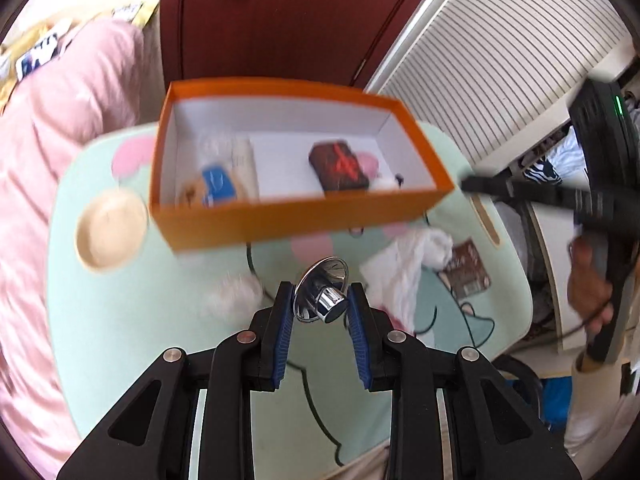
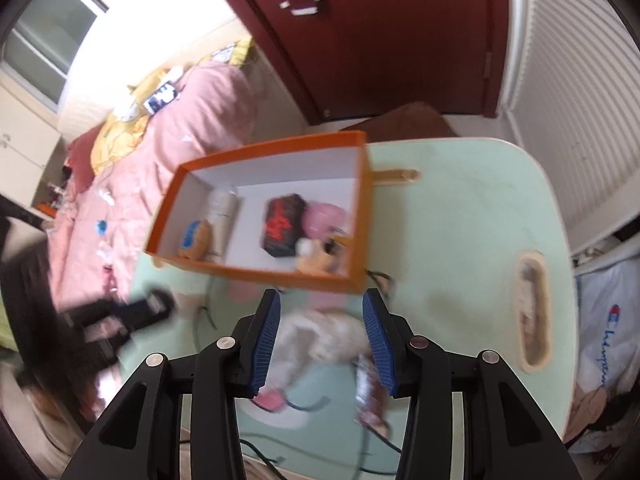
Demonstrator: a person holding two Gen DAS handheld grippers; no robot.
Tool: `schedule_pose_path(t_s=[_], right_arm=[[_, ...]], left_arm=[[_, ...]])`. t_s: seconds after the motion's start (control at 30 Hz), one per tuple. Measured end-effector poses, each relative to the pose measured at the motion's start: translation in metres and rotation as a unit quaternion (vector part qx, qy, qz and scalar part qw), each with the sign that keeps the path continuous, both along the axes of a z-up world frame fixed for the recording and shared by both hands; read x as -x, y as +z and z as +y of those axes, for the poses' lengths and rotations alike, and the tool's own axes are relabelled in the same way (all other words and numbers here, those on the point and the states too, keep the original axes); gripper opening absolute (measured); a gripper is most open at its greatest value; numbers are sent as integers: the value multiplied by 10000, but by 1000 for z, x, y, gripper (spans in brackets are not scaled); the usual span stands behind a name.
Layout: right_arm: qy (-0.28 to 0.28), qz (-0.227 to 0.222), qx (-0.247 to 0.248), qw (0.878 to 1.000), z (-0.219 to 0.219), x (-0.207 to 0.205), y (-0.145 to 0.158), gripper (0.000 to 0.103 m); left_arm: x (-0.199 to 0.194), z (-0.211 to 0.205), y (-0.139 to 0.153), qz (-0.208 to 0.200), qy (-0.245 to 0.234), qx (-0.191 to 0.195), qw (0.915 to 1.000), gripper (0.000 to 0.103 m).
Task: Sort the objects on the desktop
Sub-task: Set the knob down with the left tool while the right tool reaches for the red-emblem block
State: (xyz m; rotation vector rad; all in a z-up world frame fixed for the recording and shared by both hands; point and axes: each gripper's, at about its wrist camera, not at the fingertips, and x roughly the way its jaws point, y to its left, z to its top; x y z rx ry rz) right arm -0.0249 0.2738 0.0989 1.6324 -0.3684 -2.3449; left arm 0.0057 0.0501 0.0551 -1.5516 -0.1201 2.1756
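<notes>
My left gripper [image 1: 321,300] is shut on a shiny chrome plug [image 1: 322,294] with a round flange, held above the mint-green table [image 1: 120,320]. Just beyond it sits an orange box [image 1: 296,216] holding a dark packet with red print [image 1: 340,166], a blue-labelled item [image 1: 218,184] and a soft toy. My right gripper [image 2: 322,324] is open over a crumpled white bag [image 2: 332,334], its fingers either side without touching. The same orange box [image 2: 260,268] lies ahead of it. A brown snack packet [image 1: 466,270] lies right of the white bag [image 1: 408,264].
A cream bowl [image 1: 110,232] stands left of the box, with white fluff [image 1: 232,294] near it. A pink quilted bed [image 1: 60,140] borders the table on the left. A dark red door [image 1: 280,20] and a white slatted radiator [image 1: 500,60] stand behind. A slot [image 2: 530,316] is cut in the table's right side.
</notes>
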Motion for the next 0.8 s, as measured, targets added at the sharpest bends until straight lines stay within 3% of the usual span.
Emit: schedule_pose_path(t_s=[0.27,0.6,0.7,0.77,0.8], right_arm=[[269,-548,-23,9981,-48,57,-12,43],[391,-1075,-735,9907,-83,84,-47,42],[358,-1214,-863,9882,-85,87,-55,42],[358,-1276,-957,9866,-86,89,-58,42],[359,-1306,-1004,9857,-86,90,-60,42]], left_arm=[[-17,2,-19,46,122,212,9997,29],[-26,1,-31,234,285,480,9982,29],[-26,-3,-30,293,415,552,9972,40],[-27,-6,-27,397,478,567,9965,59],[-28,-7,-24,470,494,561,9961,61]])
